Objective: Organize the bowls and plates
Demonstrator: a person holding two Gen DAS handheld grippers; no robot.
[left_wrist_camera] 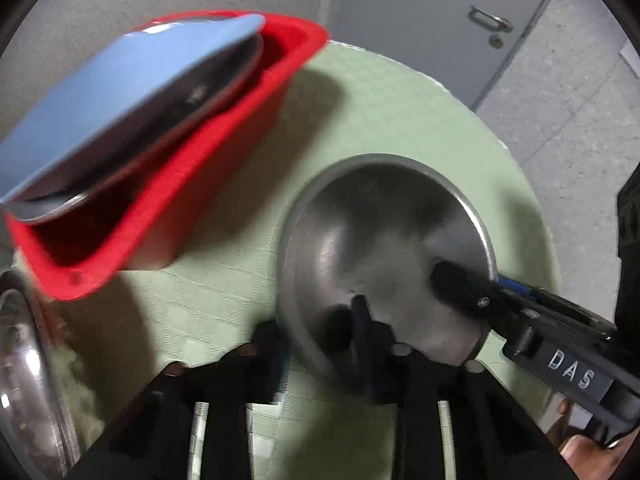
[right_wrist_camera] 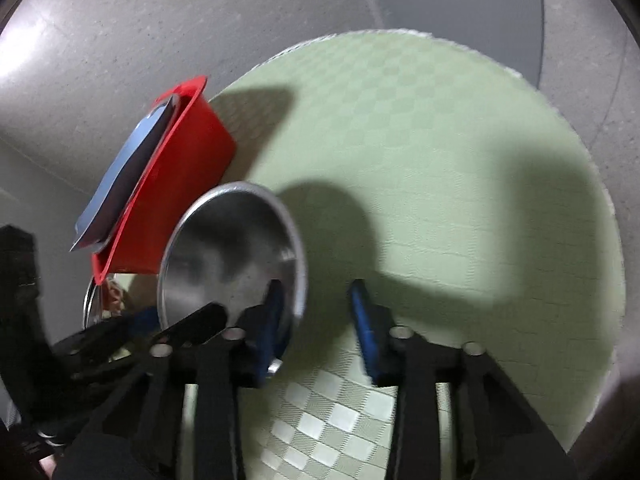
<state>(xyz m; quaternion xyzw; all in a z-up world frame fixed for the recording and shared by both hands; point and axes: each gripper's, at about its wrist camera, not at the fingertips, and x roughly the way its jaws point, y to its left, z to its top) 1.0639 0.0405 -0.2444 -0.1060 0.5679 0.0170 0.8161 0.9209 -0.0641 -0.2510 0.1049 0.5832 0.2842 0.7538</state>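
Observation:
A steel bowl (left_wrist_camera: 384, 248) is tilted above the round green table (left_wrist_camera: 384, 100). My left gripper (left_wrist_camera: 320, 320) is closed on the bowl's near rim, one finger (left_wrist_camera: 362, 320) inside. My right gripper (right_wrist_camera: 316, 300) is open; its left finger (right_wrist_camera: 272, 312) is inside the same bowl (right_wrist_camera: 228, 248) and its right finger (right_wrist_camera: 364, 320) is outside over the table (right_wrist_camera: 440, 140). The right gripper also shows in the left wrist view (left_wrist_camera: 472, 284), reaching into the bowl. A red bin (left_wrist_camera: 224, 152) holds a steel plate (left_wrist_camera: 200, 92) with a blue face.
Another shiny steel dish (left_wrist_camera: 28, 360) lies at the left edge next to the bin. It also shows in the right wrist view (right_wrist_camera: 96, 300) behind the bin (right_wrist_camera: 188, 184). A grey door (left_wrist_camera: 440, 12) and concrete floor lie beyond the table.

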